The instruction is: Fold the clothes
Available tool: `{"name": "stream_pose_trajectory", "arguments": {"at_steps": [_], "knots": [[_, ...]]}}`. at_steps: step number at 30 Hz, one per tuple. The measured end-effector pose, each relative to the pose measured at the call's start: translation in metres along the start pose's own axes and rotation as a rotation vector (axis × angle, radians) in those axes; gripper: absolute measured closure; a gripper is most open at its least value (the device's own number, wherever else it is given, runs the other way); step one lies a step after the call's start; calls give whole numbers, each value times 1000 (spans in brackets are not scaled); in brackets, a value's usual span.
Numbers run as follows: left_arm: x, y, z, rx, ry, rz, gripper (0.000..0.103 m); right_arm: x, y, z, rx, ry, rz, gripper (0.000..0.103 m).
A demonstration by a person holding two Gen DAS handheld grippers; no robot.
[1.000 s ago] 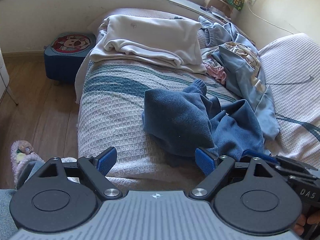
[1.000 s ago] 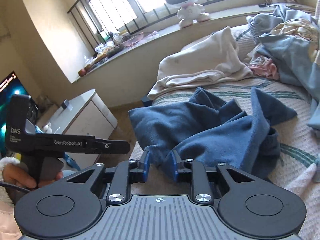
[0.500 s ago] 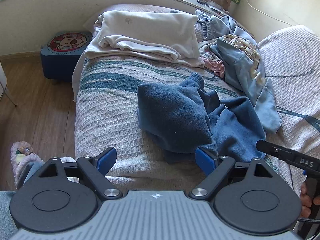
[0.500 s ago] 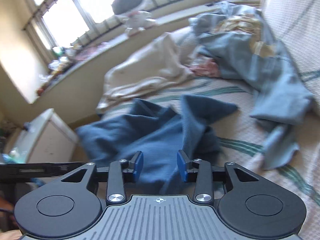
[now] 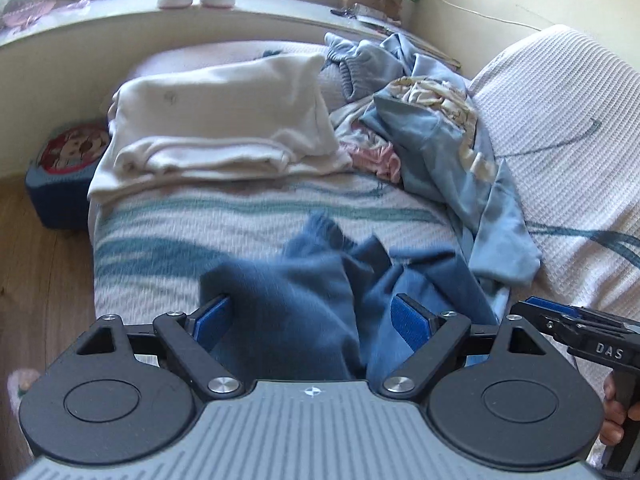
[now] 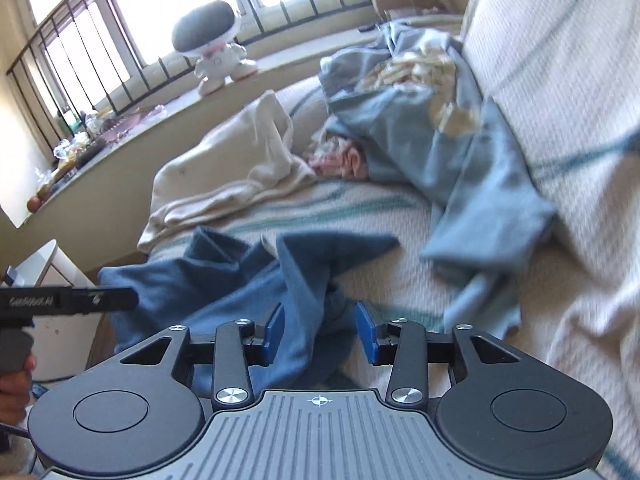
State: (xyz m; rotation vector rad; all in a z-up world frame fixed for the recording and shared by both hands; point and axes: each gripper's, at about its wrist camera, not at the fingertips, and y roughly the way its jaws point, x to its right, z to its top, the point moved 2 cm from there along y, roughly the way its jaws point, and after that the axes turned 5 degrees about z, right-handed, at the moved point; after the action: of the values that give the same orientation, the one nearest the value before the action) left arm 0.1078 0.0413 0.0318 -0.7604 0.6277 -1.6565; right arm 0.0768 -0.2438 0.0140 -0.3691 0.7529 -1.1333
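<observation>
Place: a bed (image 5: 224, 240) with a striped white and green cover, under a window sill.
Dark blue garment (image 5: 304, 300): it lies crumpled on the near part of the bed, close to the near edge. In the right wrist view (image 6: 248, 280) one part runs toward the left edge of the bed and one pointed part reaches to the right.
Left gripper (image 5: 310, 320): its fingers stand wide. The dark blue cloth lies between and under them; the blue pads do not press on it. The picture is a little blurred here.
Right gripper (image 6: 320, 330): its fingers are about half apart and they are opening. A fold of the dark blue garment is between them, but the pads do not squeeze it.
Cream garment (image 5: 216, 120): folded, on the far left part of the bed.
Light blue garment (image 5: 452, 160): in a loose heap on the far right, partly against the white cushion (image 5: 560, 120).
Pink cloth (image 5: 380, 158): a small piece between the cream garment and the light blue garment.
Toy figure (image 6: 212, 52): white with a dark round head, upright on the window sill.
Stool (image 5: 64, 160): blue, with a cartoon picture on top, on the wooden floor left of the bed.
Hands: a hand (image 5: 616, 416) holds the handle of the right gripper at the right edge of the left wrist view.
</observation>
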Motion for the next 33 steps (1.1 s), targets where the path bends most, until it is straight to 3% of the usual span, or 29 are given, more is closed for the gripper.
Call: {"name": "stream_pose_trajectory", "arguments": {"at_steps": [5,8,11,14,15,16,17,18,19,22,26,30,33], "knots": [[3,17,38,43,76,100,18,-22,26,39,47,-66,96,61],[-3,25,55,60,69,69,18,-38,62,57,25,-138,125,61],[3,44,59,41,109,22,18,-43,109,66,-59,-191,147,61],[14,75,50,-25,159,14,21,-40,146,60,-113,-228,66,61],[16,83,46,-44,161,7,30,-38,155,56,-133,-236,42,61],[15,92,41,-68,150,-2,47,-35,158,50,-154,-235,40,70],[15,101,35,-94,137,-11,56,-33,157,43,-177,-231,64,80],[11,107,30,-125,109,-29,69,-31,153,36,-200,-230,100,99],[7,109,25,-138,73,-48,81,-29,146,28,-216,-240,113,100],[-3,105,18,-132,-1,-72,91,-29,120,13,-218,-261,107,101],[-15,79,28,-65,-60,-80,94,-32,74,12,-187,-245,133,101],[-32,38,46,80,-76,-14,95,-38,25,18,-189,-251,191,101],[-54,22,49,118,-124,39,95,-38,1,11,-221,-251,187,101]]}}
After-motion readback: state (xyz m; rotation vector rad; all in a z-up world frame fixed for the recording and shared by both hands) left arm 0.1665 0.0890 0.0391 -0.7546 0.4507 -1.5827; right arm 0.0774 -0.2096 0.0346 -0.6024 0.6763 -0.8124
